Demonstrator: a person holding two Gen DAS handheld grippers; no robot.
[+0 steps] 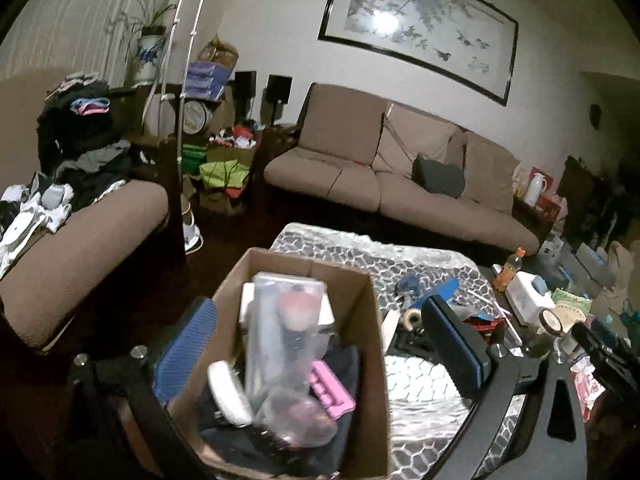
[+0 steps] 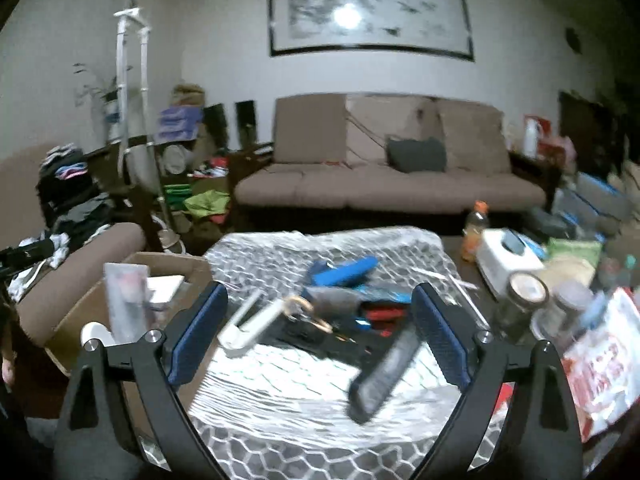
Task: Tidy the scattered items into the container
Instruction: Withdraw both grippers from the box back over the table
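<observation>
Spread left fingers (image 1: 200,344) hover over the filled box (image 1: 376,360).

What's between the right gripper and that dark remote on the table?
Nothing visible. The right gripper is open, and the dark remote lies on the bubble wrap just ahead between its fingers, uncovered.

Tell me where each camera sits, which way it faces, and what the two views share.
Left wrist: on the left gripper, looking down into the box, sofa beyond; its open fingers show.
Right wrist: on the right gripper, over the table facing the sofa; its open fingers show, a dark remote between them.
Shared: box, table, sofa, painting.
</observation>
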